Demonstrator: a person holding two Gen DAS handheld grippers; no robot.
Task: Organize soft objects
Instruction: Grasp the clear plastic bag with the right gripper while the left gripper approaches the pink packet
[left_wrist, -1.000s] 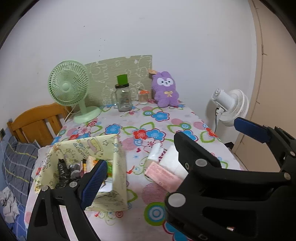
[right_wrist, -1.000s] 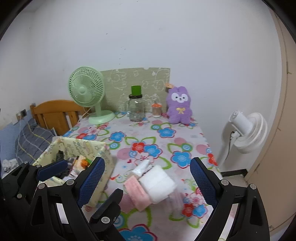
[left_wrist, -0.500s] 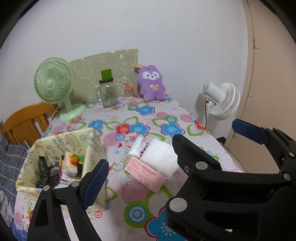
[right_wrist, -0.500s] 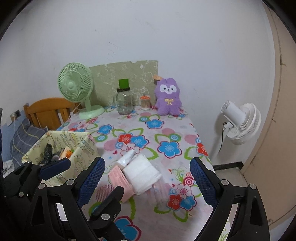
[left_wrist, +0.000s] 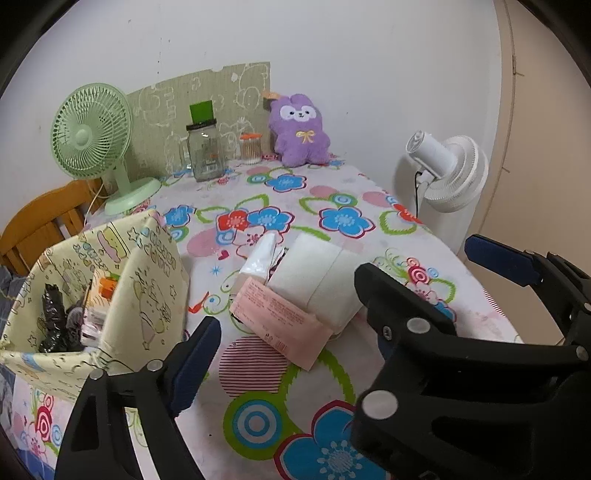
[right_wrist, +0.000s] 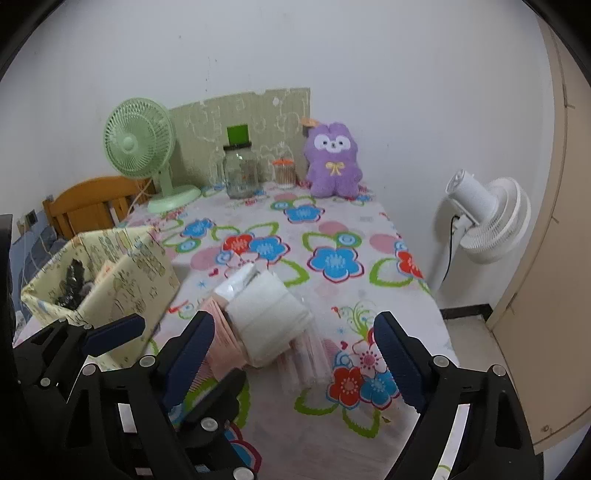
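A small heap of soft packs lies mid-table: a white tissue pack (left_wrist: 314, 280) (right_wrist: 269, 317), a pink pack (left_wrist: 280, 321) (right_wrist: 221, 343) and a slim white pack (left_wrist: 258, 254). A purple plush toy (left_wrist: 299, 129) (right_wrist: 332, 162) sits upright at the far edge. My left gripper (left_wrist: 295, 332) hangs short of the pink pack, its jaws closing with nothing between them. Its right finger is hidden behind my right gripper's body. My right gripper (right_wrist: 295, 321) hangs just before the white pack. Its jaws are closing too and touch nothing.
A yellow fabric box (left_wrist: 147, 280) (right_wrist: 129, 280) with several items stands front left. At the back are a green desk fan (left_wrist: 92, 140), a glass jar (left_wrist: 205, 151) and a small orange-lidded jar (left_wrist: 251, 147). A white floor fan (left_wrist: 450, 170) stands beyond the table's right edge, a wooden chair (left_wrist: 40, 221) at left.
Both grippers have sunk and come closer to the heap of packs, which now looks larger and nearer in both views. The objects on the table have not moved.
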